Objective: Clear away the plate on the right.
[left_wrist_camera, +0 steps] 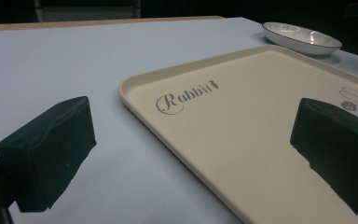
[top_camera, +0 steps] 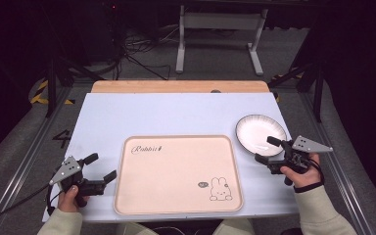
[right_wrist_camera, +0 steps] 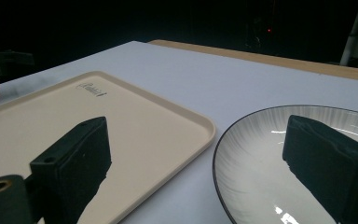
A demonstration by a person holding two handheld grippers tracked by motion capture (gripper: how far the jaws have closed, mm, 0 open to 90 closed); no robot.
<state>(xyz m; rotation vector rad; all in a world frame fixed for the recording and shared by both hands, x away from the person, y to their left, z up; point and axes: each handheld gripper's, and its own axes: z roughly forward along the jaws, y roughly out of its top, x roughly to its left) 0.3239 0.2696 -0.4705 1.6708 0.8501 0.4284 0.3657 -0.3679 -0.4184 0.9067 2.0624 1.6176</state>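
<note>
Black and spread wide, the jaws of the left gripper [top_camera: 98, 167] hold nothing; it sits at the near left of the table, just beside the left edge of the tray [top_camera: 178, 175], one jaw over bare table and the other, in the left gripper view, over the tray's floor. The tray [left_wrist_camera: 242, 121] is a pale beige rectangle with rounded corners and a low rim, lying flat at the middle of the near half of the table; it carries nothing but its own print, the word "Rabbit" [top_camera: 150, 149] in script at the far left corner and a small rabbit drawing [top_camera: 220, 189] at the near right corner. To its right, just beyond the tray's far right corner and apart from it by a narrow strip of table, stands a shallow white plate [top_camera: 254, 128] with a thin dark rim and fine grey rays on its wall; it holds no food or object. The right gripper [top_camera: 265, 150] hovers at the plate's near edge with its jaws parted and nothing between them; in the right gripper view one jaw lies over the tray [right_wrist_camera: 121, 121] and the other over the plate [right_wrist_camera: 256, 158], though whether it touches the plate is hard to tell. The table [top_camera: 166, 115] is covered in pale blue-white sheet, with a wooden strip [top_camera: 176, 86] along its far edge. Beyond it the room is dark: grey floor, loose cables [top_camera: 137, 46], and a white metal frame [top_camera: 220, 29].
</note>
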